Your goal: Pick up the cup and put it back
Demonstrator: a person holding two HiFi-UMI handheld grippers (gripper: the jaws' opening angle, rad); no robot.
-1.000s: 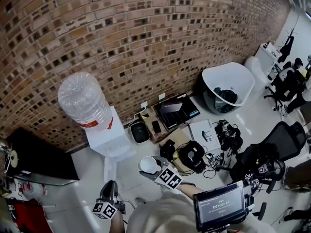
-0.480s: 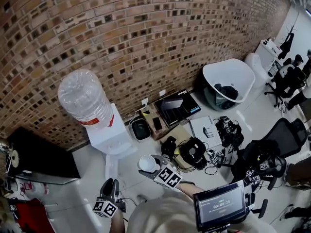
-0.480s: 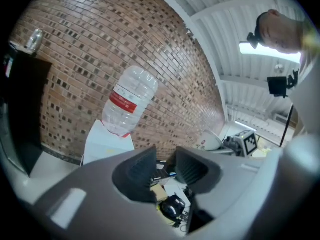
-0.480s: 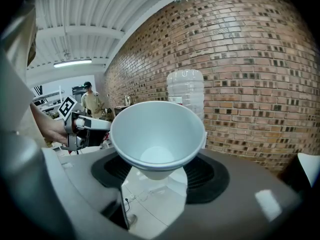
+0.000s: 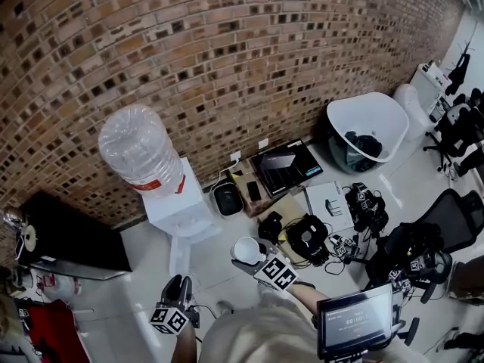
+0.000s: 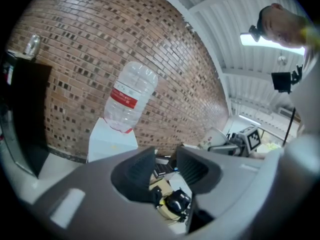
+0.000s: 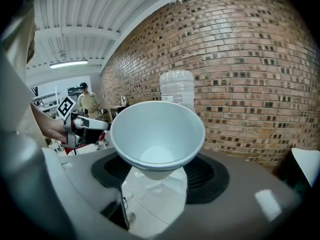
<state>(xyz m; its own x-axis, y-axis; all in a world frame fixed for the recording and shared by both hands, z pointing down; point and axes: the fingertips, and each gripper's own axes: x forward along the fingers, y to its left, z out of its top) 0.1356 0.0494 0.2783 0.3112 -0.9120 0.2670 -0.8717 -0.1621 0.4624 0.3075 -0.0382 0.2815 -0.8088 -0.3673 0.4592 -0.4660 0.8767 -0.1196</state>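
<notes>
A white paper cup sits upright between the jaws of my right gripper, which is shut on its lower part. In the head view the cup hangs in the air in front of the white water dispenser, with the right gripper just behind it. Lower left, my left gripper points at the floor beside the dispenser. In the left gripper view its jaws are opening, and the left gripper holds nothing. The clear bottle stands on top of the dispenser.
A brick wall runs behind the dispenser. A black cabinet stands at left. On the floor to the right lie a laptop, cables and spare grippers, a white bin and an office chair.
The head view has shifted, so everything sits a little further right in the frame. Both grippers keep their places by the dispenser and the cup stays in the right one.
</notes>
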